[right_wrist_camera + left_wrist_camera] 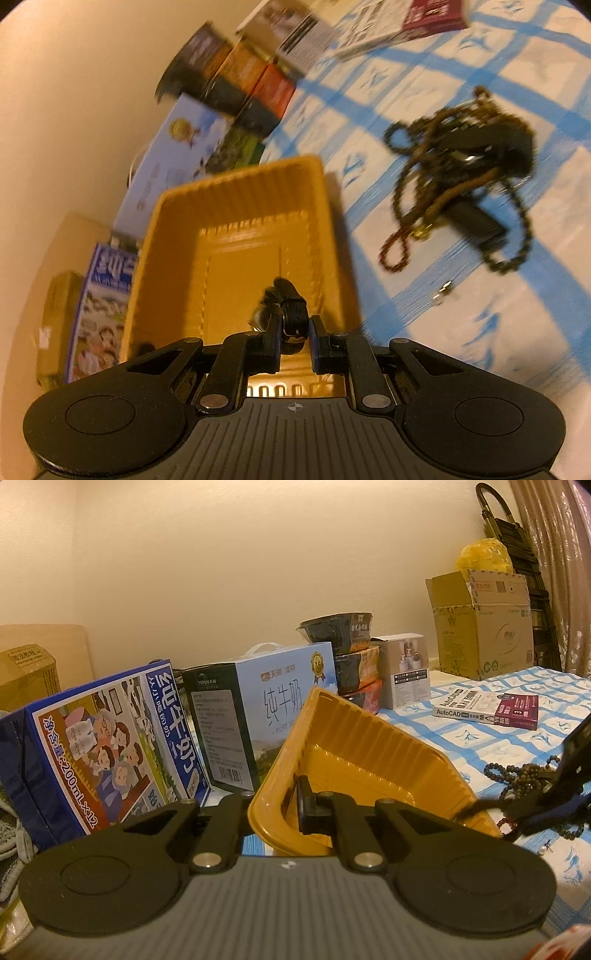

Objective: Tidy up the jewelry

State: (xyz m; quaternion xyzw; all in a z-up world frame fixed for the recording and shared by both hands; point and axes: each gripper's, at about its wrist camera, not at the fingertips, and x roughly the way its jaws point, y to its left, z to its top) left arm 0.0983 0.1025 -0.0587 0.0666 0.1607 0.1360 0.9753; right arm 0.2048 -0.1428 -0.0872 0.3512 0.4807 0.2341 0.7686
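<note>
Clamping the near rim of the yellow tray with the left tongs, pressed together on the thin plastic wall at lower centre of the left wrist view, apparently tipping the tray up so that its open side faces the jewelry. Counting here: one tray, two milk cartons at left, one book at right, one cardboard box at upper right, and one tangle of bead strings lying on the blue-checked cloth at the right edge.

Pinching a black strap with the right tongs at lower centre of the blurred right wrist view, hanging over the tray's hollow, likely for dropping in. Remaining outside: one heap of beaded strings and dark pieces at upper right, exact number not countable, plus one small pale bit beside it.
</note>
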